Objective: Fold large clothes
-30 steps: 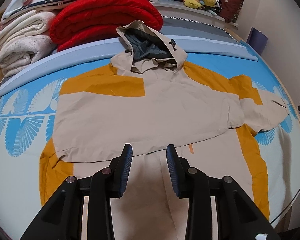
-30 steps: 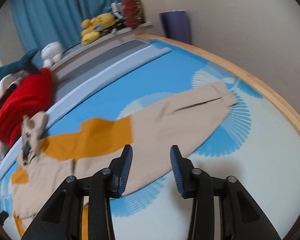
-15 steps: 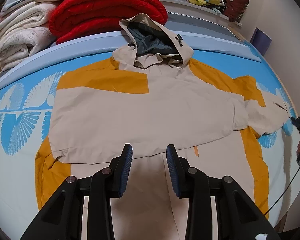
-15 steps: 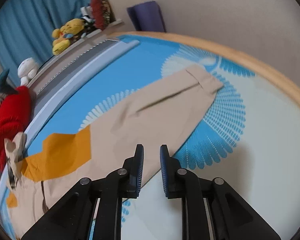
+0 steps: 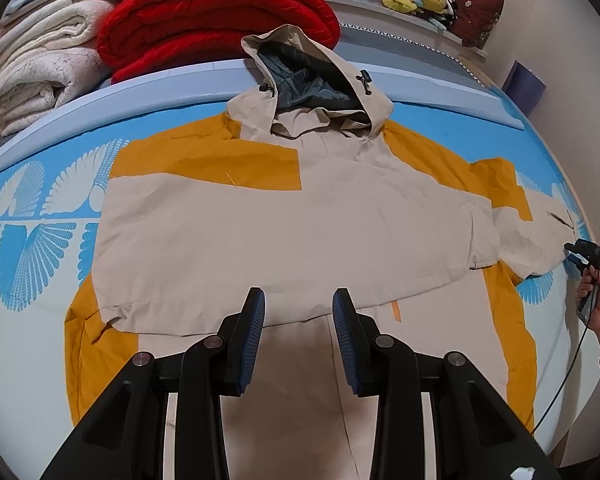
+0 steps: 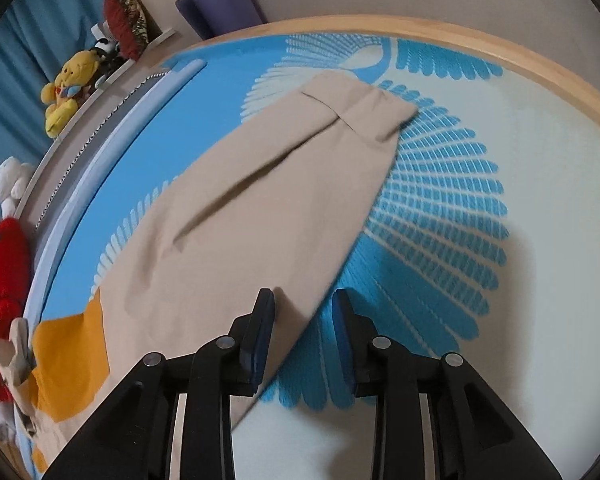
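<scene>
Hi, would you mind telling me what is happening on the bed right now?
A person with a handheld gripper in each hand is folding a beige and orange hooded jacket spread on the bed. One sleeve already lies folded across the body. The right gripper is open, its jaws either side of the lower edge of the outstretched sleeve, gripping nothing yet. The left gripper hangs open over the jacket's lower part, holding nothing.

Surface: bed (image 5: 36,344) with a blue-and-white feather-print cover, wooden rim (image 6: 500,46).
On it: beige-and-mustard hooded jacket (image 5: 284,232) spread flat, one sleeve (image 6: 268,208) stretched sideways.
Far edge: red quilt (image 5: 216,20), white blankets (image 5: 40,68).
</scene>
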The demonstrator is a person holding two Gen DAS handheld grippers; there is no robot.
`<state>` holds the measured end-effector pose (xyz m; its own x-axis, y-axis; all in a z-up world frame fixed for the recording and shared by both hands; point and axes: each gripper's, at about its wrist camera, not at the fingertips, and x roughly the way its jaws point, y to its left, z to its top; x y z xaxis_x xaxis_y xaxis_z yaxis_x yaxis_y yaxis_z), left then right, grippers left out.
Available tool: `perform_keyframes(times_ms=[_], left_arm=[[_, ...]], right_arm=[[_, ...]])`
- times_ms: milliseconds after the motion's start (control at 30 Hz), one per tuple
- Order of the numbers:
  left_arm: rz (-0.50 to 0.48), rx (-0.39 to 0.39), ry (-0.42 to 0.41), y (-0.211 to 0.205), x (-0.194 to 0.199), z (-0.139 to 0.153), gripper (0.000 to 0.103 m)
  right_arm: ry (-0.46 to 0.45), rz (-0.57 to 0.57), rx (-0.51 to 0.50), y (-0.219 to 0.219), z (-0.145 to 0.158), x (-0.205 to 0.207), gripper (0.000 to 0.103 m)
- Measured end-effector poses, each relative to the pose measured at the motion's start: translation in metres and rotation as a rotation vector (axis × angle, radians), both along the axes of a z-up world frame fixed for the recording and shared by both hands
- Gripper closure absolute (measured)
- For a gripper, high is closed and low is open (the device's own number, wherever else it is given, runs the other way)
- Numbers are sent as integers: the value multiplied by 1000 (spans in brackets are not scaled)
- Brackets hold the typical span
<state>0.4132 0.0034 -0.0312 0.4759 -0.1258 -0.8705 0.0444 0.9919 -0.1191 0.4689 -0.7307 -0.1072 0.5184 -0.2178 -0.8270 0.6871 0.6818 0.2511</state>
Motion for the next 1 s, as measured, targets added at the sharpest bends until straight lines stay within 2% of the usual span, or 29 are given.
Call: perform_keyframes(times_ms=[100, 133, 167, 233, 367, 533, 633, 700, 767, 867, 933, 1000], left_arm=[[0, -3, -3, 1, 0, 2, 71], [1, -6, -6, 3, 0, 3, 71], [3, -7, -7, 3, 1, 4, 71], [7, -12, -10, 6, 1, 7, 71], [25, -28, -24, 15, 0, 15, 71], [79, -57, -34, 42, -2, 30, 71], [98, -64, -43, 58, -7, 38, 71], [116, -70, -51, 70, -10, 44, 71], [140, -85, -50, 82, -13, 47, 71], [157, -103, -45, 94, -16, 50, 71], [154, -114, -39, 99, -18, 53, 71], [143, -127, -33, 100, -19, 53, 71]], right_arm=[[29, 25, -50, 4, 0, 12, 72], [37, 26, -64, 5, 2, 15, 81], [37, 24, -79, 7, 4, 18, 95], [9, 16, -112, 14, 17, 20, 97], [-93, 59, -222, 58, 65, 23, 100], [-211, 269, -383, 171, 135, 29, 100], [-308, 466, -427, 273, 169, 26, 100], [-350, 597, -414, 337, 178, 20, 100], [-368, 747, -381, 405, 177, 13, 100], [-355, 946, -300, 491, 157, -2, 100], [-312, 1036, -240, 532, 137, -11, 100], [-211, 1116, -173, 566, 108, -17, 98]])
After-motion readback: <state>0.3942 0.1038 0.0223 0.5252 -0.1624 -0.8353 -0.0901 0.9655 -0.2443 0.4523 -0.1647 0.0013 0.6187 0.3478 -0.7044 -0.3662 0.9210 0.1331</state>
